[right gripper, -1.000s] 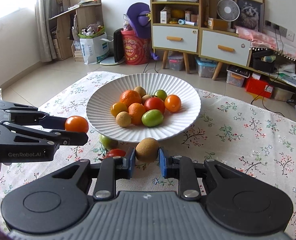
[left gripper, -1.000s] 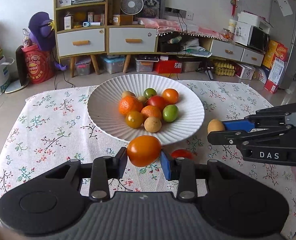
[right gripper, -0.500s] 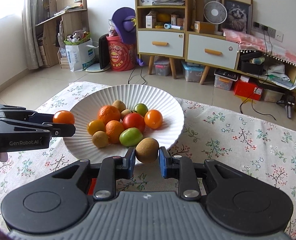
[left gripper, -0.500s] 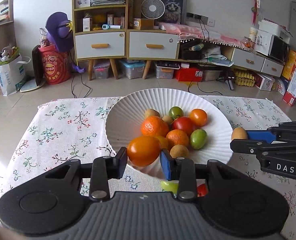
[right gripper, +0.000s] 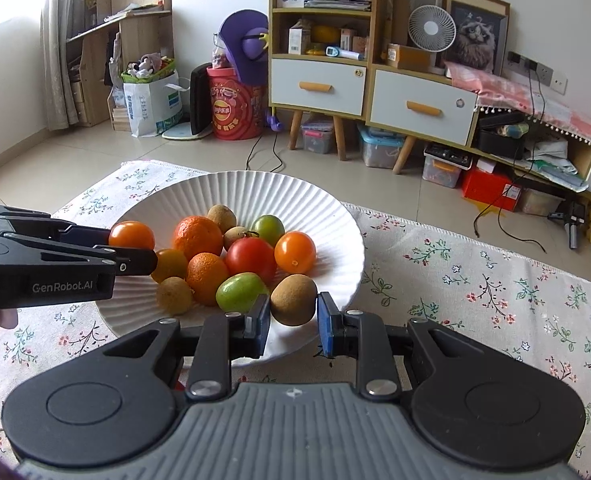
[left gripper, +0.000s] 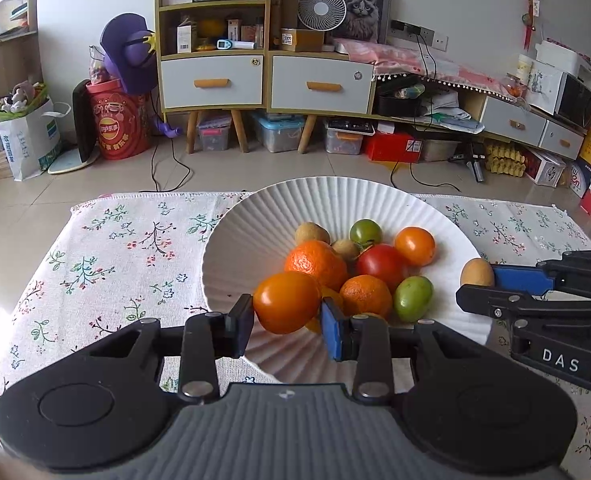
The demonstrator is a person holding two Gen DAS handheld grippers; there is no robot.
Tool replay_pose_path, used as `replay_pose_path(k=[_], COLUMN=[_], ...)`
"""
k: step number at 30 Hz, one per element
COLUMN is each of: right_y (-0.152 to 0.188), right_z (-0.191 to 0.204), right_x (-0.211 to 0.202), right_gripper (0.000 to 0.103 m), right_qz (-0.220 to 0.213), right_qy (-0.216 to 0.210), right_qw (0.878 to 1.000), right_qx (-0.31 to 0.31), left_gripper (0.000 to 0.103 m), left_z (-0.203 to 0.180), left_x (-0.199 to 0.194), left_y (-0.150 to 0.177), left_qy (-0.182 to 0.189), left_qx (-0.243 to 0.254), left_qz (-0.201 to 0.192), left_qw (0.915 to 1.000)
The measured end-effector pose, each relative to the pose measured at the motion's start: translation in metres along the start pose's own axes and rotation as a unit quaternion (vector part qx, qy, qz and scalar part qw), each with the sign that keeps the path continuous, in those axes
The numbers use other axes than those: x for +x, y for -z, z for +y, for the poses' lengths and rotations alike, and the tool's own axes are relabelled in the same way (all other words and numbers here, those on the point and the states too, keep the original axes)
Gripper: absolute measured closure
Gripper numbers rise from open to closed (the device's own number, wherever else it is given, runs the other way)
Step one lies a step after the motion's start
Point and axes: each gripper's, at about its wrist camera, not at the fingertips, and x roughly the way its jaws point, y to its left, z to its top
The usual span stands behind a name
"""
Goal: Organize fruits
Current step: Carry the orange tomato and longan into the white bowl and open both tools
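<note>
A white ribbed plate [left gripper: 255, 232] [right gripper: 335, 216] on the floral tablecloth holds several fruits: oranges, tomatoes, green fruits and small brown ones. My left gripper [left gripper: 287, 316] is shut on an orange tomato [left gripper: 286, 307], held above the plate's near left rim; it also shows in the right wrist view [right gripper: 132, 235]. My right gripper [right gripper: 293, 318] is shut on a brown round fruit [right gripper: 294, 299], held over the plate's near right rim; it also shows in the left wrist view [left gripper: 476, 273].
The floral tablecloth [left gripper: 115, 248] covers the low table. Behind it are the tiled floor, a cabinet with drawers [left gripper: 263, 76], a red bucket [left gripper: 119, 124], storage boxes and cables.
Both grippers moved forward with their fruits, from in front of the plate to over its near rim. The loose red and green fruits on the cloth have passed out of sight below.
</note>
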Motion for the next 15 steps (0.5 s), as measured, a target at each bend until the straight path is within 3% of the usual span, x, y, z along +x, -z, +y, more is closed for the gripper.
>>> replay_pose_path(k=[2, 6, 15], right_y=[-0.0006, -0.0014, 0.0006], right_z=[0.0003, 0.0005, 0.0006], right_x=[-0.0005, -0.002, -0.0075], right_gripper=[0.08, 0.067, 0.048], right_qz=[-0.001, -0.002, 0.0], right_qy=[0.001, 0.003, 0.005], right_qw=[1.0, 1.0, 1.0], right_qx=[0.002, 0.002, -0.003], left_gripper=[0.067, 0.064, 0.044], left_z=[-0.0001, -0.001, -0.0036], left_x=[-0.0007, -0.0018, -0.0097], left_y=[-0.0004, -0.0004, 0.0], left_qy=[-0.004, -0.006, -0.006], left_qx=[0.0, 0.002, 0.018], left_qz=[-0.002, -0.001, -0.003], left_qw=[1.0, 1.0, 0.9998])
